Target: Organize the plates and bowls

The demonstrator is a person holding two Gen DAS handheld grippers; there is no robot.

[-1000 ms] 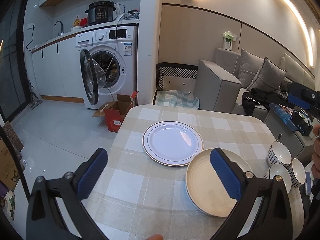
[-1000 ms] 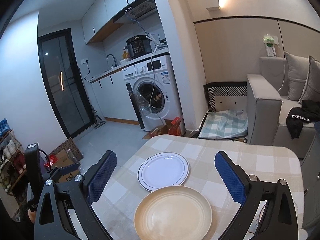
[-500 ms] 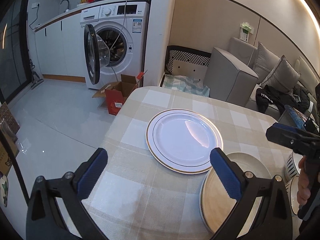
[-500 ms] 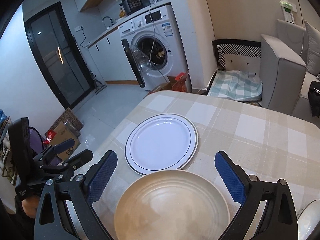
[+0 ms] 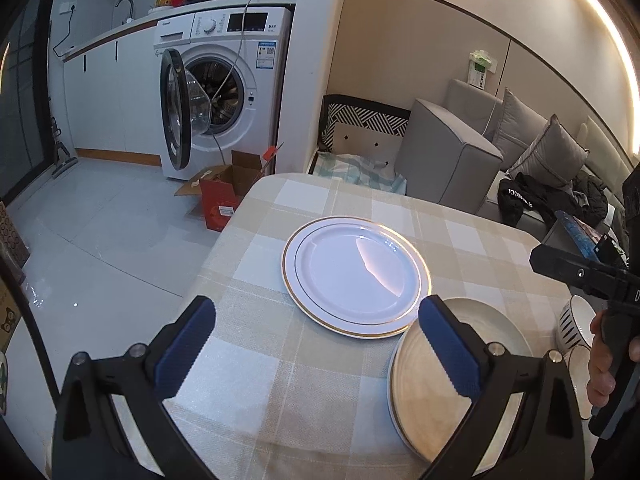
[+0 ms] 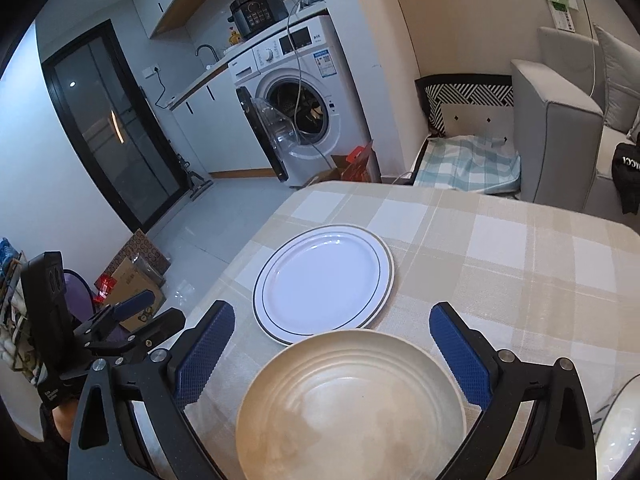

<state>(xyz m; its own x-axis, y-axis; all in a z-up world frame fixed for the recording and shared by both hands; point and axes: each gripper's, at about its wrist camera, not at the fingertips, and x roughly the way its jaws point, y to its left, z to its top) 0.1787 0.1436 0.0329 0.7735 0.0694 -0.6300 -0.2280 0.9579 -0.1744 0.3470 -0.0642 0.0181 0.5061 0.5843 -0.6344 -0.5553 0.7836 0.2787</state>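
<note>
Plates lie side by side on the checked table [image 5: 280, 392]: a white plate [image 5: 354, 274] with a thin rim line sits toward the far side, and a beige plate [image 6: 352, 404] sits nearer, its far edge touching or just overlapping the white one's near rim. At the right edge of the table stand striped bowls [image 5: 576, 322], close beside the beige plate.

Both tools hang above the table with nothing between their pads. The right gripper [image 6: 334, 354] is spread wide and lined up over the beige plate, its blue pads flanking the plate's far half. The left gripper [image 5: 316, 346] is just as wide and points at the bare cloth beside the white plate's near-left rim.

The step in hand looks like stacking the two plates, most likely with the right gripper taking the beige one. To do it well, the gripper probably has to drop low and catch the rim from the edge, since a flat plate offers no other hold and its glazed surface will likely slip under a shallow pinch. One finger should slide under the lip where the plate lifts off the cloth. A level lift would keep it from knocking the white plate or the bowls, and the left gripper could steady the white plate
</note>
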